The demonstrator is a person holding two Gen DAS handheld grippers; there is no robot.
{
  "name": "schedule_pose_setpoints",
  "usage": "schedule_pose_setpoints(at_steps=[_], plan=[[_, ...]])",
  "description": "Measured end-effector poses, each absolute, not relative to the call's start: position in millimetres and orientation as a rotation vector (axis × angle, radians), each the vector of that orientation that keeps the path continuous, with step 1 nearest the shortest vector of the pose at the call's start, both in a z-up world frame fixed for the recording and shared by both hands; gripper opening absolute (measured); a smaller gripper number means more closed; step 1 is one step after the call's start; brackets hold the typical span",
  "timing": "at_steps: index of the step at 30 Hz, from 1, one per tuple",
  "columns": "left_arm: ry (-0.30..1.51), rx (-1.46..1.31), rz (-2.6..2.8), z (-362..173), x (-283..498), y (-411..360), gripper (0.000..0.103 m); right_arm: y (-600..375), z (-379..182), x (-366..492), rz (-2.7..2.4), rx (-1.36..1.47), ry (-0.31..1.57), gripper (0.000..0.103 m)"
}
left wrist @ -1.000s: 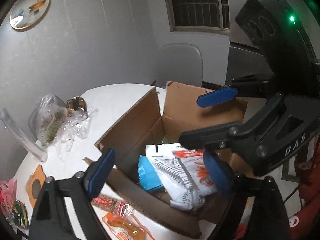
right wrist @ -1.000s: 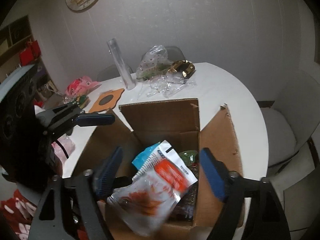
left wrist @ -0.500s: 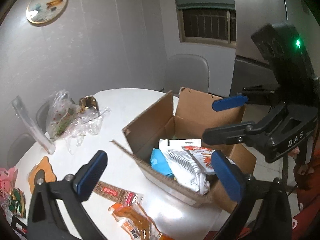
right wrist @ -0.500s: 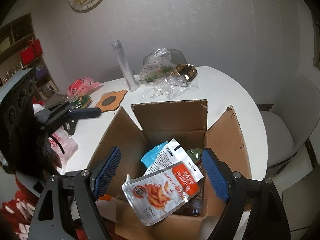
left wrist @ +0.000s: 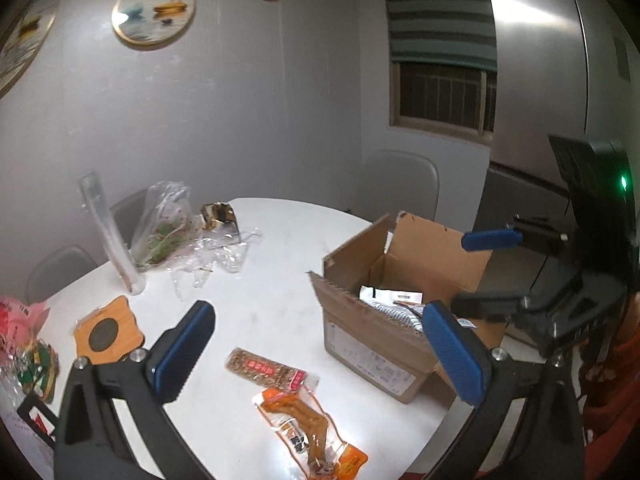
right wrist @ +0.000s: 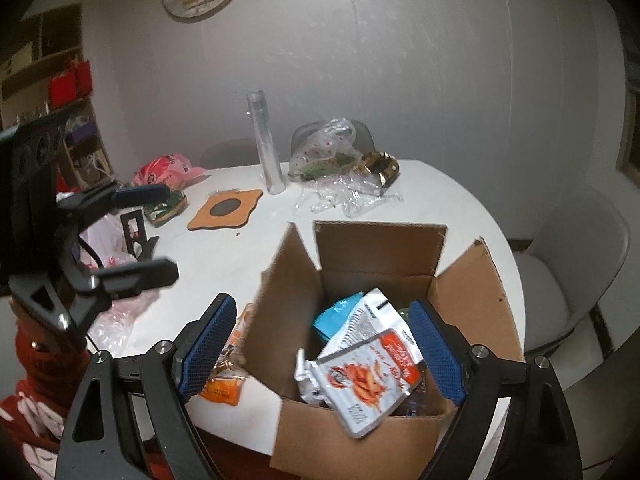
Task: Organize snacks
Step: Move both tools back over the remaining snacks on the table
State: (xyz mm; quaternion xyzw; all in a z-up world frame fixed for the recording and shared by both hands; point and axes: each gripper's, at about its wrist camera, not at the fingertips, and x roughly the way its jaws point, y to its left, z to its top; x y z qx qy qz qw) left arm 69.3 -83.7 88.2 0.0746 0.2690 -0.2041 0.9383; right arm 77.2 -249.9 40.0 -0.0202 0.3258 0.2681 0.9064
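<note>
An open cardboard box point(left wrist: 372, 336) point(right wrist: 360, 436) stands at the table's near right edge. It holds a white and orange snack pouch point(right wrist: 368, 384), a teal packet point(right wrist: 334, 318) and others. On the table in front of my left gripper point(left wrist: 316, 356) lie a brown snack bar point(left wrist: 266, 372) and an orange snack pack point(left wrist: 312, 432). My left gripper is open and empty above them. My right gripper point(right wrist: 320, 356) is open and empty, just above the box's near side. Each gripper shows in the other's view.
A wooden coaster point(left wrist: 108, 330), a clear tube point(left wrist: 108, 236), crumpled plastic bags point(left wrist: 192, 244) and a gold wrapper point(left wrist: 218, 214) lie at the back of the white round table point(left wrist: 280, 292). Pink and green snack bags point(right wrist: 164, 184) sit at the left. Grey chairs point(left wrist: 400, 184) surround the table.
My left gripper has pulled back and left from over the box to above the loose snacks. My right gripper has backed away and up; the orange pouch now rests in the box.
</note>
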Motion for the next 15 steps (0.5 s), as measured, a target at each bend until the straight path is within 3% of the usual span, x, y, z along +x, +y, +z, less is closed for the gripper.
schedule_pose_setpoints(at_steps=[7,15], plan=[[0.513,0.093,-0.327,84.6,50.2,-40.2,0.102,-200.7,45.9,41.6,0.588,-0.166,0.591,0.087],[0.546,0.023,-0.250,43.5,40.9,3.5,0.102,-132.1,24.9,11.1,0.664,-0.257,0.550,0.086]])
